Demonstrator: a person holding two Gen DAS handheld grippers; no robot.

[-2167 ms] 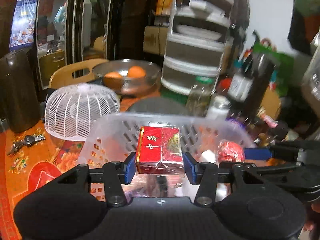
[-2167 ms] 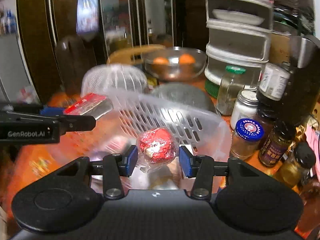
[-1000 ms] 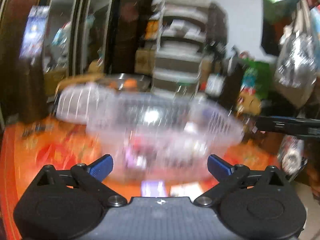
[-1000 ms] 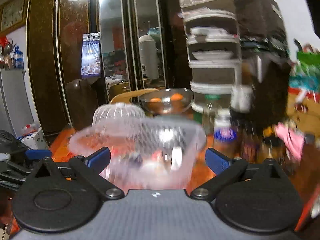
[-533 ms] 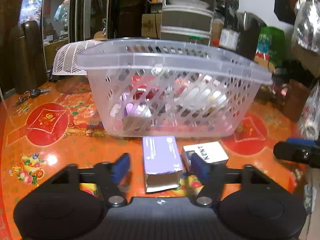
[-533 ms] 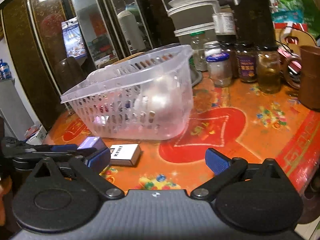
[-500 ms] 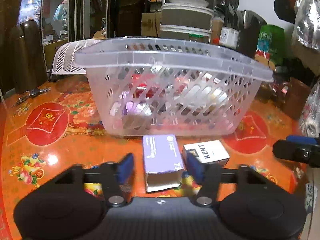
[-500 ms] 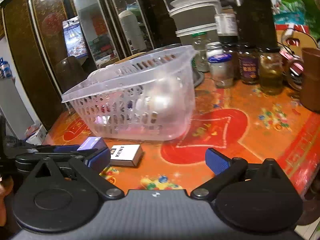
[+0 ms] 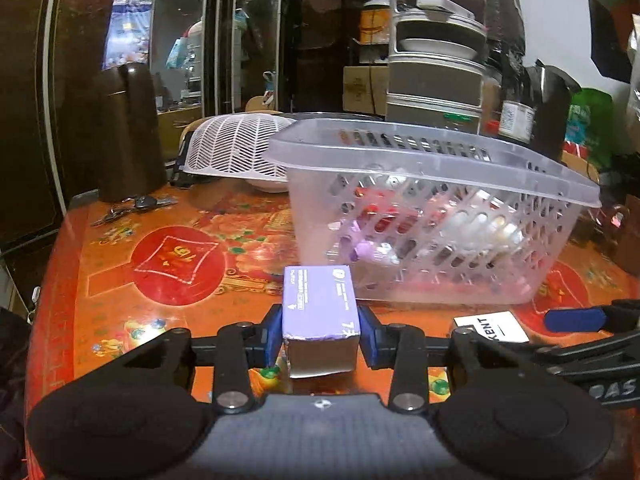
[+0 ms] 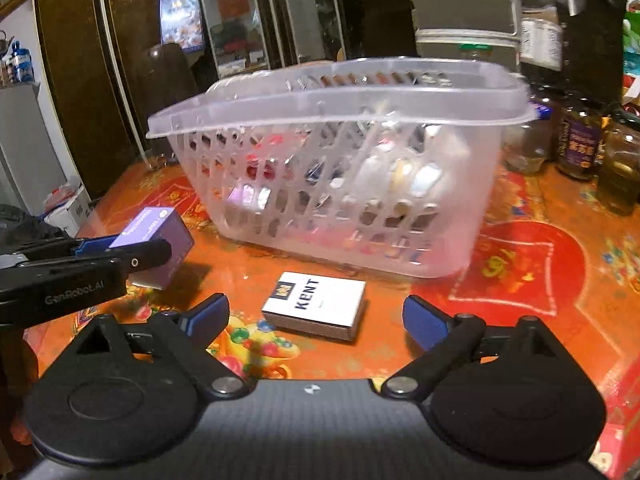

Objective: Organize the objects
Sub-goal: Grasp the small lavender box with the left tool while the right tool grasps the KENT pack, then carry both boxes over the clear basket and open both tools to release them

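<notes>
My left gripper (image 9: pixel 320 334) is shut on a small purple box (image 9: pixel 318 304), held just above the orange table in front of the clear plastic basket (image 9: pixel 432 160). The purple box (image 10: pixel 160 228) and the left gripper (image 10: pixel 108 252) also show in the right wrist view. My right gripper (image 10: pixel 316 318) is open and empty, its blue fingertips either side of a white KENT cigarette pack (image 10: pixel 316 304) lying flat on the table. The pack (image 9: pixel 494 326) shows in the left wrist view too. The basket (image 10: pixel 340 100) holds several small items.
A white mesh food cover (image 9: pixel 236 148) and a dark thermos (image 9: pixel 128 132) stand at the back left, with keys (image 9: pixel 136 204) beside them. Jars and bottles (image 10: pixel 580 148) line the right side. A stacked grey container (image 9: pixel 436 64) stands behind the basket.
My left gripper has closed on the purple box and lifted it slightly. My right gripper has moved in until its open jaws straddle the KENT pack.
</notes>
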